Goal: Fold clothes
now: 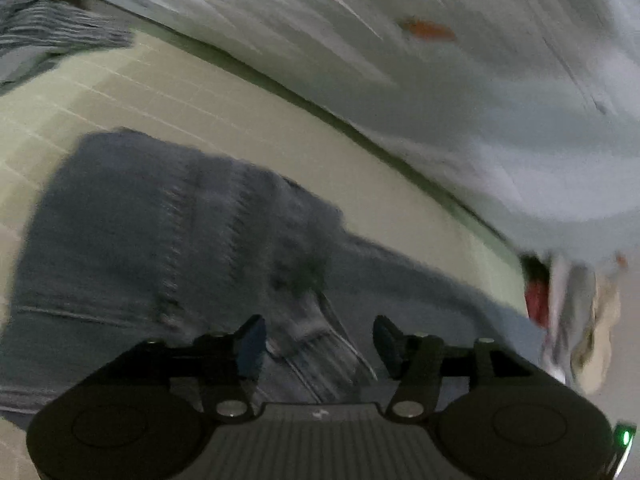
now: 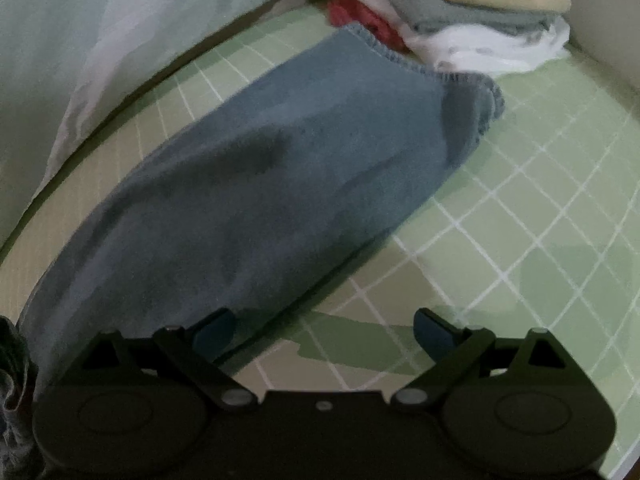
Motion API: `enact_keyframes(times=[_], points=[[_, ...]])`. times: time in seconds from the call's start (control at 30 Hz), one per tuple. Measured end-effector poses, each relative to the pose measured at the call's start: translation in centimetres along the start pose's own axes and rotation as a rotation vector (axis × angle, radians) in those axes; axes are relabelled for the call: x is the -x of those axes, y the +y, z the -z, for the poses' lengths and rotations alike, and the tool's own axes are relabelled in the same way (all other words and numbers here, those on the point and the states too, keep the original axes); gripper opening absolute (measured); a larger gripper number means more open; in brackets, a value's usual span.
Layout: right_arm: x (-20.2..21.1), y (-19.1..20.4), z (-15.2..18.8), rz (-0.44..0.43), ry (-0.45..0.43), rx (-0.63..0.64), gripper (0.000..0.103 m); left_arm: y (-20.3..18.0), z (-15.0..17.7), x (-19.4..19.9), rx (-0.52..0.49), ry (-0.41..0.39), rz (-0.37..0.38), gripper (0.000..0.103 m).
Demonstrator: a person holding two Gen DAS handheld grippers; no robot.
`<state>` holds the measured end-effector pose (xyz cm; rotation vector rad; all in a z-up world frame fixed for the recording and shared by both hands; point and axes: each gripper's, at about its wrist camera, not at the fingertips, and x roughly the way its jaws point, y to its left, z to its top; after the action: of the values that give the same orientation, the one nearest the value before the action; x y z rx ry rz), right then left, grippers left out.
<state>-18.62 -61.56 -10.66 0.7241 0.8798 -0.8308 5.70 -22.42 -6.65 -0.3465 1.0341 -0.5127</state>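
The blue-grey garment (image 2: pixel 256 184) lay flat on the green gridded mat (image 2: pixel 520 216), its long axis slanting away toward the folded pile (image 2: pixel 480 12). The left gripper (image 1: pixel 318 344), jaws apart and empty, hung directly above it; the right gripper (image 2: pixel 324 330), also open, straddled its near edge. Pale bedding (image 1: pixel 440 60) bordered the mat.

Left tool (image 1: pixel 318 346) parted above blue garment (image 1: pixel 160 232), green mat (image 1: pixel 180 96).

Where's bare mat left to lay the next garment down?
Bare room shows in the right wrist view: green grid mat to the right of the blue garment, below the stack of folded clothes. A narrower strip runs between the garment and the pale sheet. It is crowded by the stack at the far corner.
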Motion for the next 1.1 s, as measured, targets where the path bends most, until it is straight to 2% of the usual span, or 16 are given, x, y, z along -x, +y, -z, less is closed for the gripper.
enact_keyframes(times=[0.03, 0.2, 0.33, 0.4, 0.6, 0.73, 0.9, 1.0, 1.03, 1.07, 1.1], points=[[0.1, 0.0, -0.3, 0.003, -0.013, 0.006, 0.097, 0.4, -0.3, 0.6, 0.013, -0.024, -0.022, 0.066], [0.1, -1.0, -2.7, 0.025, -0.078, 0.043, 0.097, 2.5, -1.7, 2.4, 0.048, -0.106, -0.189, 0.090], [-0.6, -2.5, -5.3, 0.077, -0.119, 0.062, 0.097, 5.3, -1.9, 2.0, 0.152, -0.061, -0.256, 0.091], [-1.4, -3.6, -6.6, 0.123, -0.135, 0.064, 0.097, 5.6, -2.1, 1.2, 0.160, -0.049, -0.274, 0.091], [-4.1, -6.7, -9.5, 0.198, -0.178, 0.050, 0.097, 4.0, -1.8, -1.2, 0.069, -0.005, -0.356, 0.102], [-5.8, -7.4, -10.3, 0.177, -0.167, 0.087, 0.097, 2.9, -1.4, -2.8, -0.013, 0.022, -0.436, 0.103], [-6.3, -7.5, -10.2, 0.136, -0.179, 0.084, 0.094, 2.3, -1.0, -3.4, -0.064, 0.032, -0.477, 0.103], [-5.9, -7.2, -10.0, 0.128, -0.184, 0.088, 0.081, 2.4, -0.9, -3.4, -0.068, 0.026, -0.479, 0.103], [-5.7, -7.1, -9.9, 0.129, -0.189, 0.085, 0.070, 2.3, -0.9, -3.3, -0.066, 0.024, -0.478, 0.103], [-5.5, -7.1, -9.8, 0.122, -0.193, 0.080, 0.053, 2.4, -0.9, -3.3, -0.061, 0.021, -0.475, 0.103], [-5.2, -7.2, -9.7, 0.111, -0.198, 0.074, 0.044, 2.4, -0.9, -3.1, -0.054, 0.018, -0.471, 0.103]])
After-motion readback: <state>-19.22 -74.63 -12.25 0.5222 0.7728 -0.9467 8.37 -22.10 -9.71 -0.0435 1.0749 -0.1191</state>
